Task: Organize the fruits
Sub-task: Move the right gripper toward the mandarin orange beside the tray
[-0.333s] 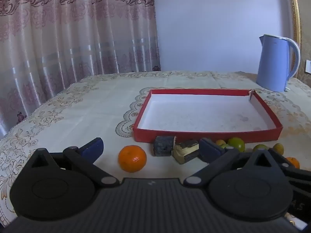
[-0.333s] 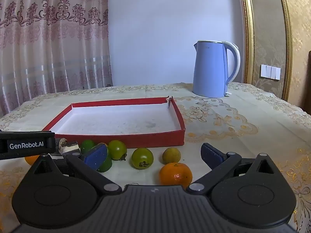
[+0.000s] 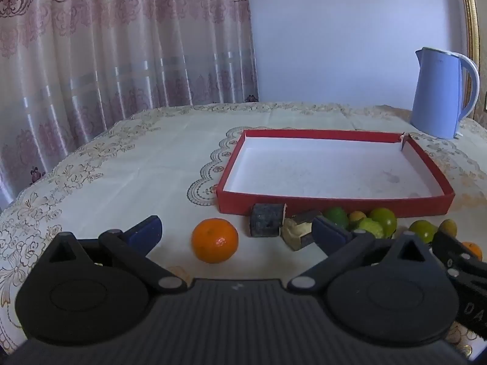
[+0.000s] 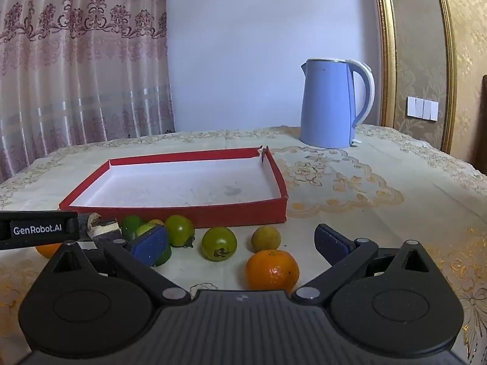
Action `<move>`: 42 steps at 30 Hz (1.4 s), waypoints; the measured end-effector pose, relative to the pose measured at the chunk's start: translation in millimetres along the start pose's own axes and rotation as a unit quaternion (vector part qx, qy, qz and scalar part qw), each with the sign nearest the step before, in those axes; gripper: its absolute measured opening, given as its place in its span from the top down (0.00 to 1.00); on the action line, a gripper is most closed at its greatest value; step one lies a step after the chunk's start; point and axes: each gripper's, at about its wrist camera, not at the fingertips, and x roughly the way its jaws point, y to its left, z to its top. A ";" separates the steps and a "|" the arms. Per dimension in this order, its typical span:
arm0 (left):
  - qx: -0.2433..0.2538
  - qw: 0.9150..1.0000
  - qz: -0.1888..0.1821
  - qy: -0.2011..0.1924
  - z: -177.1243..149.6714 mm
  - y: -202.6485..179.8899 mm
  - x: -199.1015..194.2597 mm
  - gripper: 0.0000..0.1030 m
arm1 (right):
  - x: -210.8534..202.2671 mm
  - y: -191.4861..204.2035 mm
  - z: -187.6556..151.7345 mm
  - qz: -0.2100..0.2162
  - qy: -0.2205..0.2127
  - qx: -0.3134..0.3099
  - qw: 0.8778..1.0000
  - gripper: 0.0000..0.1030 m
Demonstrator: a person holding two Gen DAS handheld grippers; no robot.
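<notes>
Hiding behind the left gripper [image 3: 236, 232] — green fruits [image 3: 369, 226].

Low wrist views, sharing red tray [image 3: 331, 205]

1. A pale blue-white wall [image 4: 243, 60] stands behind the table.
2. Pink floral curtains [image 3: 121, 45] hang at the left, daylight glowing through them.
3. An embroidered cream tablecloth [image 3: 137, 167] covers the table.
4. Gold-patterned wallpaper [image 4: 420, 45] bears a white switch panel [image 4: 422, 108].
</notes>
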 end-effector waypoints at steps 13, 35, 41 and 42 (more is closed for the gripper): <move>-0.002 1.000 0.006 0.010 -5.0 3.9 12.7 0.00 | 5.0 -3.6 -2.1 -0.002 0.000 -0.003 1.000 0.00; -0.012 1.000 -0.006 0.014 -12.5 14.2 24.1 0.00 | 8.2 -5.2 -7.6 0.014 0.003 -0.013 1.000 0.00; -0.013 1.000 -0.007 0.015 -13.5 16.0 24.1 0.00 | 6.1 -4.7 -7.4 0.018 0.002 -0.014 1.000 0.00; -0.013 1.000 -0.008 0.015 -13.5 15.8 24.1 0.00 | 5.6 -4.3 -7.6 0.018 0.001 -0.015 1.000 0.00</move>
